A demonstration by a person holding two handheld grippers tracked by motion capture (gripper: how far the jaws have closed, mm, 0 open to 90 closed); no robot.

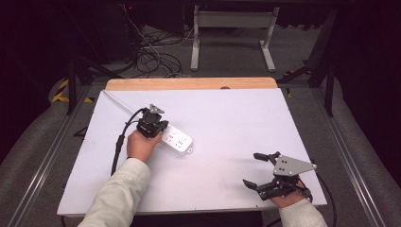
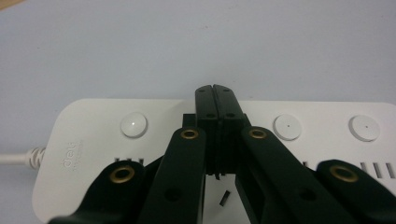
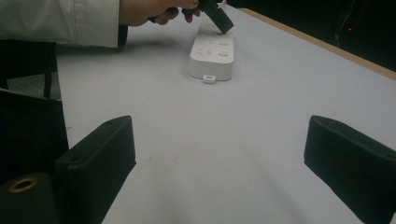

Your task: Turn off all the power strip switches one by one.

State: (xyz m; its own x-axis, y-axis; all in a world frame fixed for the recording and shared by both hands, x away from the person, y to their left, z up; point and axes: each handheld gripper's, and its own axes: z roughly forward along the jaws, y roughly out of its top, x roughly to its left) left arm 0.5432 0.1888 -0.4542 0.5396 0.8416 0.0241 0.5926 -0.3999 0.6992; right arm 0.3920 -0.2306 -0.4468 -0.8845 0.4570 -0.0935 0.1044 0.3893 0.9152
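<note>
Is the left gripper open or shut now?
Shut. The left gripper has its two black jaws pressed together, nothing between them, with the tips over the white power strip.

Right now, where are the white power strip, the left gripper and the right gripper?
white power strip (image 1: 178, 140): high view, its top face.
left gripper (image 2: 216, 89): left gripper view, shut jaw tips.
right gripper (image 1: 252, 169): high view, gap between open jaws.

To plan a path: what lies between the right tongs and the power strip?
Nothing: bare white table separates right tongs from power strip, in the right gripper view.
</note>
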